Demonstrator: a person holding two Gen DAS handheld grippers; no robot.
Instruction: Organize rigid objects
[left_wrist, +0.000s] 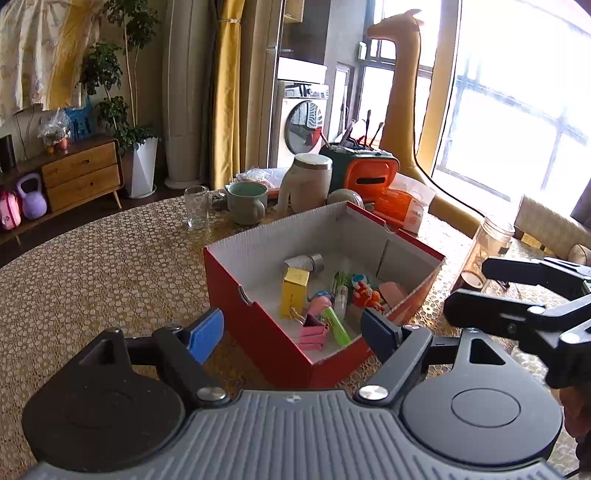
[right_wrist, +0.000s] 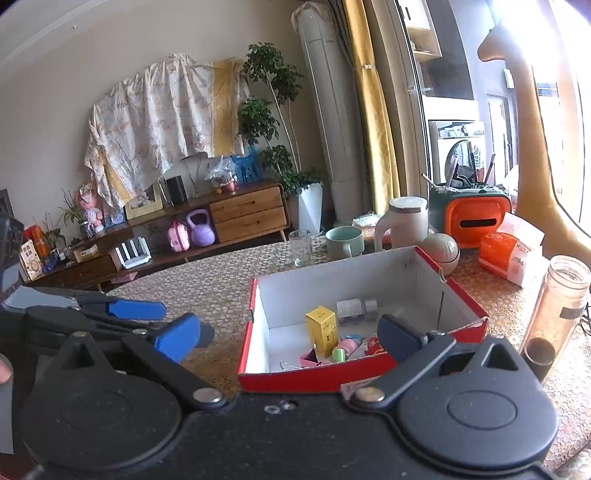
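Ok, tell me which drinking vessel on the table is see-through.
The clear glass, empty and upright at the table's far edge. The green mug right beside it is opaque, with a pale teal inside and a handle.

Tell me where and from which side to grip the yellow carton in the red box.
Grip the yellow carton near its top, across its two narrow side faces, coming down from above. It stands upright in the red box, its top clear above the clutter, while pink binder clips and a green tube crowd its base and the box walls block a level approach. Both grippers are open and empty.
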